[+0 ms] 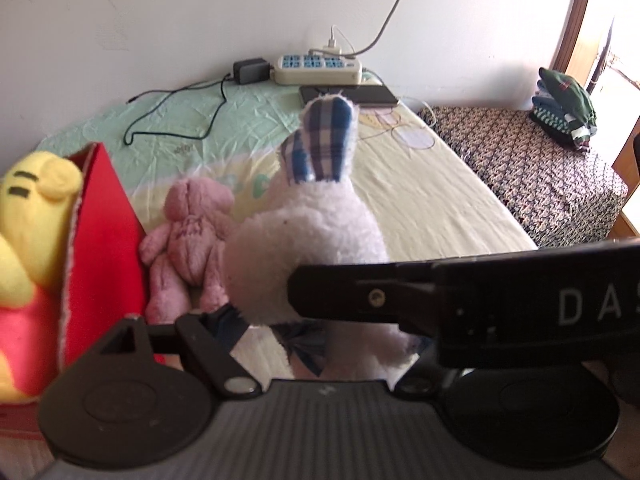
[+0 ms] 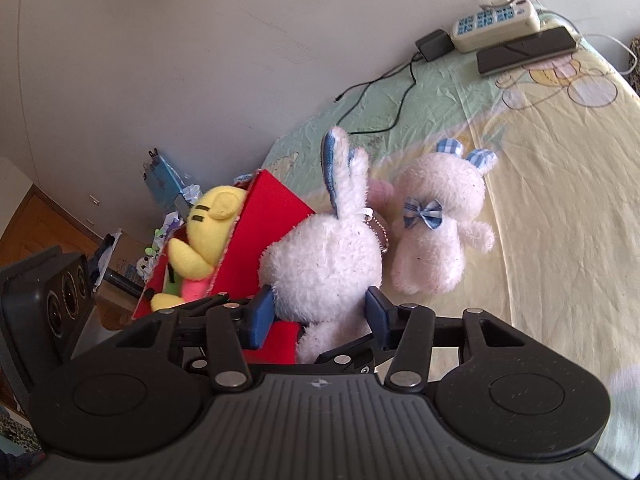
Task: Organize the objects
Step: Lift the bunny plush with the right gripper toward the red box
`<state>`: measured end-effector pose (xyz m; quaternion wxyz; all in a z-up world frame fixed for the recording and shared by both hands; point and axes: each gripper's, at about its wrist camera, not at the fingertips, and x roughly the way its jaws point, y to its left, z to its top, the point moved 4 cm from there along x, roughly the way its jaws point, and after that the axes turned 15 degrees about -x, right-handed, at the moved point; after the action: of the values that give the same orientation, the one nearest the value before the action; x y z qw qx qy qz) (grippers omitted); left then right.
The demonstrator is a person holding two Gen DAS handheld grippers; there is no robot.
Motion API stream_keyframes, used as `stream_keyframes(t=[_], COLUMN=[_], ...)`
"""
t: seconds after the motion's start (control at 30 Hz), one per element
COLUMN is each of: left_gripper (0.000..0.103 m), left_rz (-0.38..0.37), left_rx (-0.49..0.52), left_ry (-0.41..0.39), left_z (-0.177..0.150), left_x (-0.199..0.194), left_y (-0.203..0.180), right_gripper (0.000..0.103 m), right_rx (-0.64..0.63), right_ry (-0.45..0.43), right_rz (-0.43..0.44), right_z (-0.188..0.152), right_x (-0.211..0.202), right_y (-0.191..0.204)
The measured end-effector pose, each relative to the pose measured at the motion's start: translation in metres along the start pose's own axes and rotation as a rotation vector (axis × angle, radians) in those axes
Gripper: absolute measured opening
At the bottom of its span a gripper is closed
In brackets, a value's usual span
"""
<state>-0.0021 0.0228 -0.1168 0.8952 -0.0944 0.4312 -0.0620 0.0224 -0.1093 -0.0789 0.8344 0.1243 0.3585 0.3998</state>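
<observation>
My right gripper (image 2: 320, 312) is shut on a white plush rabbit (image 2: 324, 264) with blue checked ears, held beside a red box (image 2: 276, 208). A yellow plush bear (image 2: 208, 220) sits in the box. The rabbit (image 1: 312, 232) fills the middle of the left wrist view, with the other gripper's black body across it at the right. My left gripper's own fingertips are hidden behind the rabbit. A second white rabbit (image 2: 436, 220) with a blue bow lies on the bed. A pink plush bear (image 1: 188, 240) lies next to the red box (image 1: 104, 240).
The bed sheet (image 1: 420, 200) is pale yellow and green. A power strip (image 1: 316, 68), a black adapter (image 1: 250, 71) with its cable and a dark phone (image 1: 352, 94) lie by the wall. Folded clothes (image 1: 564, 104) sit on a patterned cover at the right.
</observation>
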Motion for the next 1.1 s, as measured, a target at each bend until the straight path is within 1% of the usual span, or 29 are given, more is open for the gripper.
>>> stream_keyframes(t=[0.13, 0.33, 0.47, 0.63, 0.87, 0.97, 1.1], left_gripper=[0.077, 0.077, 0.077, 0.077, 0.077, 0.077, 0.077], left_rz=[0.0, 0.007, 0.005, -0.006, -0.002, 0.003, 0.005], left_rx=[0.014, 0.012, 0.002, 0.014, 0.007, -0.001, -0.022], left_ry=[-0.049, -0.119, -0.161, -0.225, -0.279, -0.286, -0.277], left_z=[0.002, 0.003, 0.006, 0.017, 0.032, 0.038, 0.042], left_x=[-0.023, -0.057, -0.083, -0.12, -0.157, -0.165, -0.168], left_y=[-0.004, 0.001, 0.013, 0.034, 0.092, 0.12, 0.16], right_gripper=[0.053, 0.053, 0.053, 0.053, 0.053, 0.053, 0.053], right_rx=[-0.014, 0.002, -0.028, -0.063, -0.067, -0.045, -0.022], right_ry=[-0.055, -0.121, -0.151, -0.207, -0.237, -0.24, -0.227], right_rz=[0.016, 0.073, 0.093, 0.103, 0.143, 0.159, 0.159], right_z=[0.004, 0.01, 0.016, 0.027, 0.044, 0.051, 0.055], right_x=[-0.012, -0.017, -0.016, -0.004, 0.038, 0.059, 0.088], right_y=[0.014, 0.034, 0.059, 0.101, 0.155, 0.171, 0.189])
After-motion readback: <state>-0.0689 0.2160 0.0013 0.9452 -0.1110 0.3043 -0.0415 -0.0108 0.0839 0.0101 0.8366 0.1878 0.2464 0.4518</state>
